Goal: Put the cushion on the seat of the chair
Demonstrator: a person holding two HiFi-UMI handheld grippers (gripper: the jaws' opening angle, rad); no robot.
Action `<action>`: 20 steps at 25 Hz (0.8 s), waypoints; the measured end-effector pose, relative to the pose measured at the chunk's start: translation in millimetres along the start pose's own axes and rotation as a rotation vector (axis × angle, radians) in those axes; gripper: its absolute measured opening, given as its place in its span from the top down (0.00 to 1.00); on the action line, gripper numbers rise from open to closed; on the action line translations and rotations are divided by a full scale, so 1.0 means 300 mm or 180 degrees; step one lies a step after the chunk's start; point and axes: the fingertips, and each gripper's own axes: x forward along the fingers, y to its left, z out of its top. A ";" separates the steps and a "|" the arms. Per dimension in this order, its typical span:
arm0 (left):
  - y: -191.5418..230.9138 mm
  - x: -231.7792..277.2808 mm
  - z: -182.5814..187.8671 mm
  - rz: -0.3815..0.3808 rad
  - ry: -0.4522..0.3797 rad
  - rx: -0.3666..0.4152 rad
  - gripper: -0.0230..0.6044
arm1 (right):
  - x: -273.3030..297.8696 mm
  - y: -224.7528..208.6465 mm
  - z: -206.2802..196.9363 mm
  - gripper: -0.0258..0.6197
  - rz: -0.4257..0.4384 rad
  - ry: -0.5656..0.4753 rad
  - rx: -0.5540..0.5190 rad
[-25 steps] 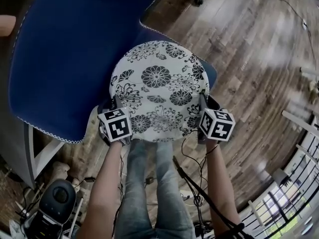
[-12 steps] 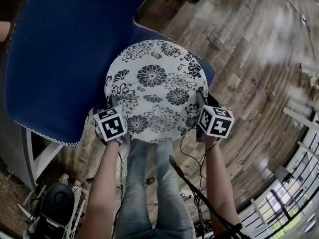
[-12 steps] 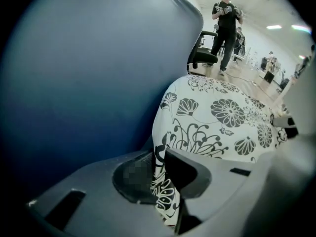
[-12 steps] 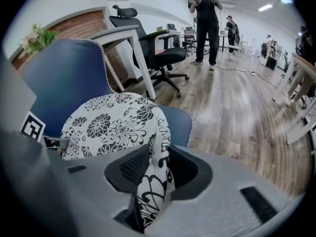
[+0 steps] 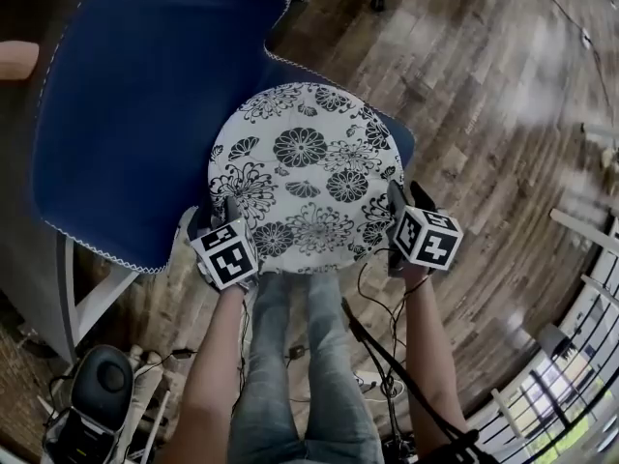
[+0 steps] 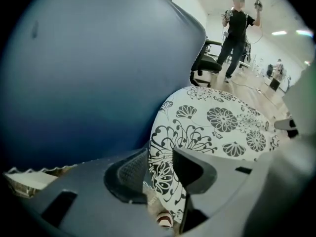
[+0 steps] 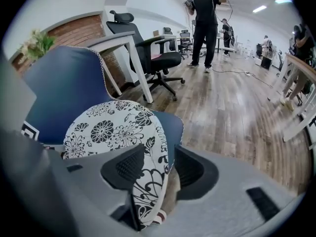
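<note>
A round white cushion (image 5: 305, 177) with black flower prints lies flat on the seat (image 5: 406, 145) of a blue chair (image 5: 135, 114), covering nearly all of it; a strip of blue seat shows at the cushion's 2 to 3 o'clock edge. The chair's wide back, trimmed with a pale zigzag border, spreads from the cushion toward 10 o'clock.

The left gripper (image 5: 215, 216) sits at the cushion's 7 o'clock rim. Its jaws have just been opening and stand apart, with the rim between them and a gap beside the left pad. The right gripper (image 5: 406, 199) sits at the 4 o'clock rim. Its jaws have also just been opening and stand apart around the rim.

The person's jeans-clad legs (image 5: 290, 356) are at 6 o'clock, on a wood plank floor (image 5: 484, 162). Farther off stands a black office chair (image 7: 158, 58).
</note>
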 end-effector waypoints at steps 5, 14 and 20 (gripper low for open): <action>0.004 -0.108 -0.017 0.0067 -0.0100 -0.0008 0.82 | -0.111 0.033 0.021 0.66 0.0020 -0.0114 0.0057; -0.069 -0.567 0.214 -0.0794 -0.0945 -0.0298 0.87 | -0.482 0.175 0.151 0.66 0.0101 -0.0623 0.0188; -0.052 -0.896 0.383 -0.1246 -0.1458 -0.0212 0.88 | -0.804 0.295 0.279 0.72 0.0104 -0.1101 0.0085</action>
